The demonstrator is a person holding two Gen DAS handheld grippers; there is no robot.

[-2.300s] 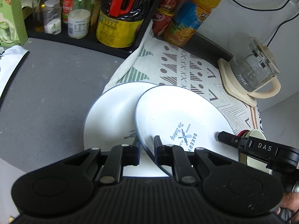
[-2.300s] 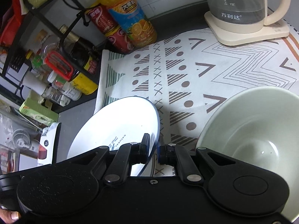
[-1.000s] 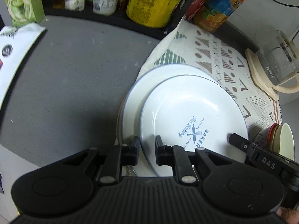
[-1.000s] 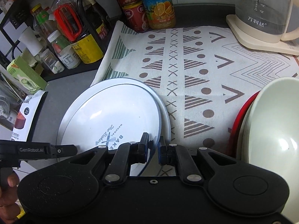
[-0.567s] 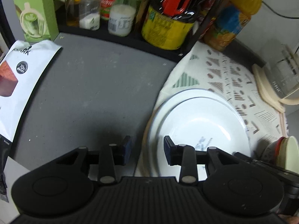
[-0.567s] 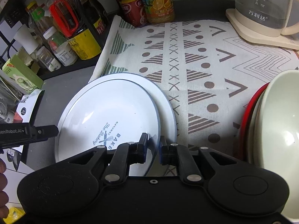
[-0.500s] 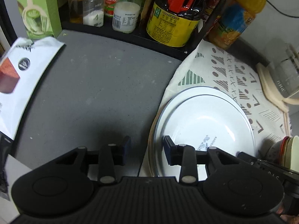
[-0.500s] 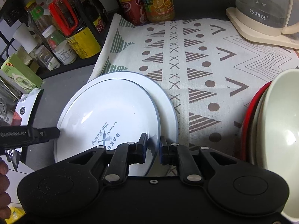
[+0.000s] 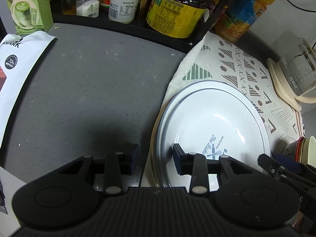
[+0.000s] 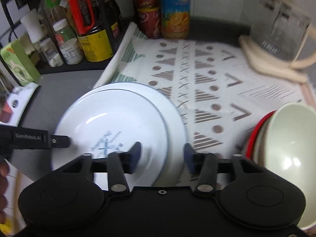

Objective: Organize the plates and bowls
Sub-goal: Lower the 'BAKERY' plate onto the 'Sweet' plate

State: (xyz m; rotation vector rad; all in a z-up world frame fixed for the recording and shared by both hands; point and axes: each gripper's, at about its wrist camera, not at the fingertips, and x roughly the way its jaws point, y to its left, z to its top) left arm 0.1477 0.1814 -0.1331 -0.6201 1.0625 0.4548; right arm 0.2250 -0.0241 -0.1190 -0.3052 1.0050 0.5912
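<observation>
Two white plates sit one on top of the other. The top plate [image 9: 215,124] is round with a thin blue line near its rim and blue writing with a little whisk and rolling pin drawn on it. The bottom plate [image 9: 199,86] is a bit bigger, so its white edge peeks out around the top one. The stack lies flat on the left end of a patterned cloth [image 9: 235,59], and part of it hangs over onto the grey counter [image 9: 88,90].

The left gripper [image 9: 156,156] is down at the near left edge of the stack. Its fingers are apart. One finger is over the counter, the other is over the top plate, and they do not pinch the rim. It has just opened up.

The right gripper [image 10: 163,154] is at the right edge of the stack. Its fingers are wide apart with the plate rims between them, and they do not squeeze. They have just been opening. This view is blurry.

To the right of the plates is a stack of bowls [image 10: 284,136]. A pale green one is on top and a red rim shows under it. I cannot count the bowls for sure.

At the back stand one glass kettle [image 10: 276,29], one orange juice bottle [image 10: 174,9], one red can [image 10: 148,22], and a rack with jars and bottles [image 9: 122,6]. A green box [image 9: 27,6] and a white packet [image 9: 17,63] are on the left.
</observation>
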